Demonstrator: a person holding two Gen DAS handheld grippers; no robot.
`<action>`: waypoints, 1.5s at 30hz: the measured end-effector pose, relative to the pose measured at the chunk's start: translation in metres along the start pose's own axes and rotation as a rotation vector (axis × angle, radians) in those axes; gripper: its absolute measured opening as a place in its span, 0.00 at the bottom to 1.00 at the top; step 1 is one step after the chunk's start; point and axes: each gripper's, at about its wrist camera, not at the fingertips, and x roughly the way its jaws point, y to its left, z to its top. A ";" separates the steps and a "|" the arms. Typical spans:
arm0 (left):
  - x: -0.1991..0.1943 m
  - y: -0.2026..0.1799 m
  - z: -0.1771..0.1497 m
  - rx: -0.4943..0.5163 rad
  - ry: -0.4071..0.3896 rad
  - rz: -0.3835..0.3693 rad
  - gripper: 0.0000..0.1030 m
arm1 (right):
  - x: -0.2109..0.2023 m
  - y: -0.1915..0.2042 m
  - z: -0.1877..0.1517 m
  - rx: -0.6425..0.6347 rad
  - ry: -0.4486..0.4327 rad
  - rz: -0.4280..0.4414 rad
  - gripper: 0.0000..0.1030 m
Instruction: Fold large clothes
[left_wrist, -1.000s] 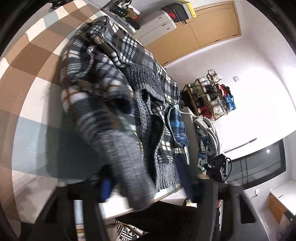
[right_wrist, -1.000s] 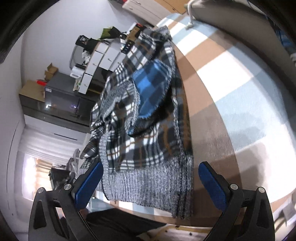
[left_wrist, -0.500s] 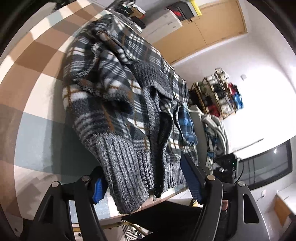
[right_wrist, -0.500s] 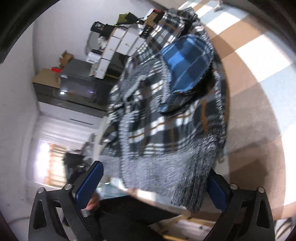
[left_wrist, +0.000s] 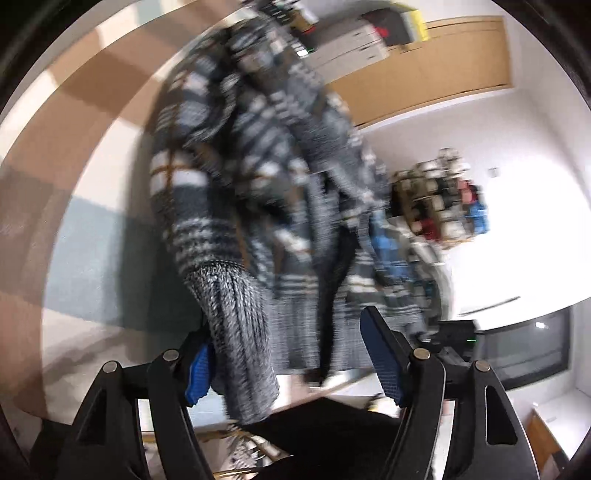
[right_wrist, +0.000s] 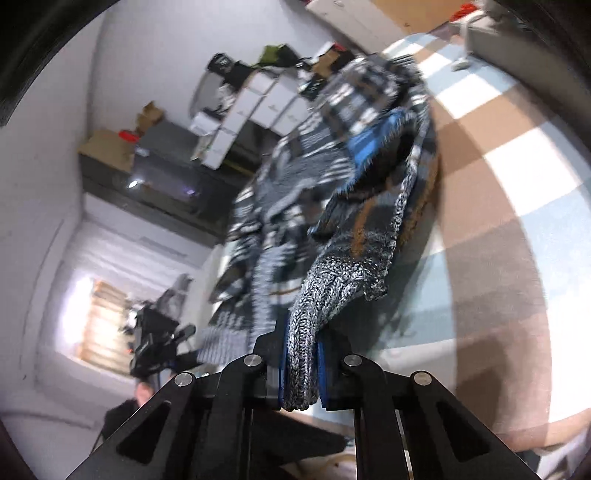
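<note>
The plaid jacket was seen heaped on the checked tabletop, its grey knit hem hanging toward the near edge. That hem was pinched tight in the right gripper, whose jaws had just been closing on it. The left gripper was held partly open, a ribbed cuff draped between its pads; whether the cuff was pressed could not be told.
</note>
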 end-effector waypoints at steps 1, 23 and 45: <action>-0.002 -0.003 0.000 0.010 -0.003 -0.037 0.65 | 0.002 0.000 0.000 0.002 0.012 0.021 0.14; 0.006 -0.039 -0.008 0.199 -0.042 -0.083 0.66 | 0.030 -0.005 -0.003 0.016 0.098 -0.051 0.28; -0.030 0.019 0.006 -0.020 -0.202 0.228 0.66 | 0.038 -0.003 -0.007 -0.003 0.150 -0.088 0.28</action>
